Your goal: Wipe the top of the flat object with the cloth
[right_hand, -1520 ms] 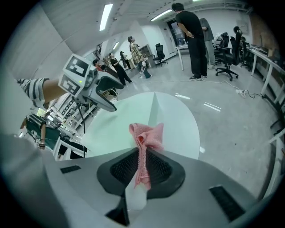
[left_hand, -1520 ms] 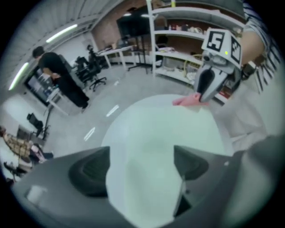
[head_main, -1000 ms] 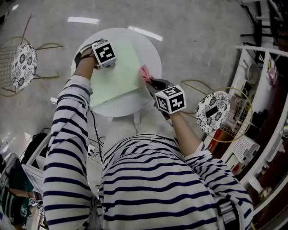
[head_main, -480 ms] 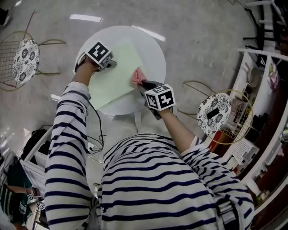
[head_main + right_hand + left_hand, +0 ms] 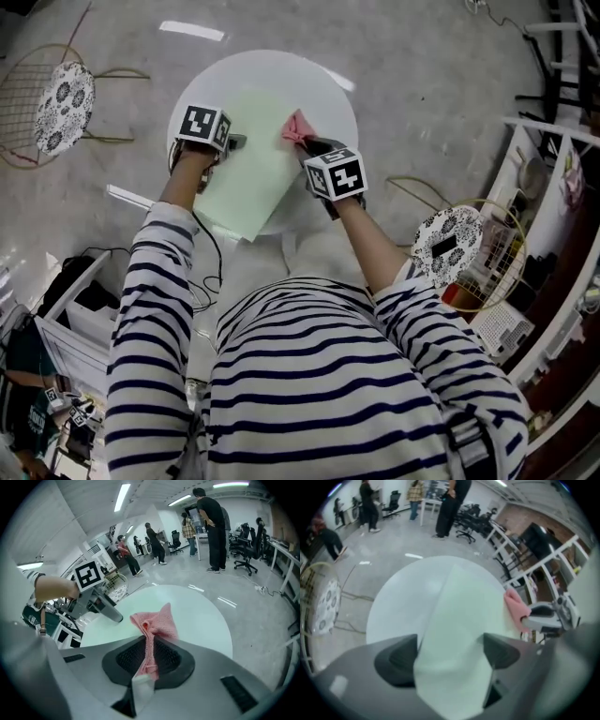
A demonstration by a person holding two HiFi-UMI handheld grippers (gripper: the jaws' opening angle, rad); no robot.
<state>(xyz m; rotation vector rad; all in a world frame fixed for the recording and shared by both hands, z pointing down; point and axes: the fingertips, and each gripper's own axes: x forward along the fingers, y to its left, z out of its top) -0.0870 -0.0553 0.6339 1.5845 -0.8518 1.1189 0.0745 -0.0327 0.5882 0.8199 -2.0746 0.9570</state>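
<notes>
Firstly, round white table (image 5: 328, 94): it stands on a grey polished floor, and its top shows bare along the far and right rim.

Item two, pale green flat sheet (image 5: 246, 173): it lies slantwise across the table top. Its near corner overhangs the table's near edge toward the person.

Item three, two wire-frame chairs with patterned round cushions: one is at the far left (image 5: 64, 94), the other at the right (image 5: 442, 246). Both stand well apart from the table.

Item four, left gripper (image 5: 236, 142): held at the sheet's left edge, marker cube uppermost. In its own view the jaws stand wide apart (image 5: 449, 653), with the sheet filling the gap between them and running forward across the table.

Item five, right gripper (image 5: 307, 142): held at the sheet's right edge, opposite the left gripper. Its jaws are closed (image 5: 149, 656) and pinch a fold of cloth.

Item six, pink cloth (image 5: 297, 127): a small bunched piece clamped in the right gripper. Its free end juts past the jaw tips (image 5: 154, 620) over the right edge of the sheet (image 5: 514, 611). Whether it presses on the surface cannot be told.
</notes>
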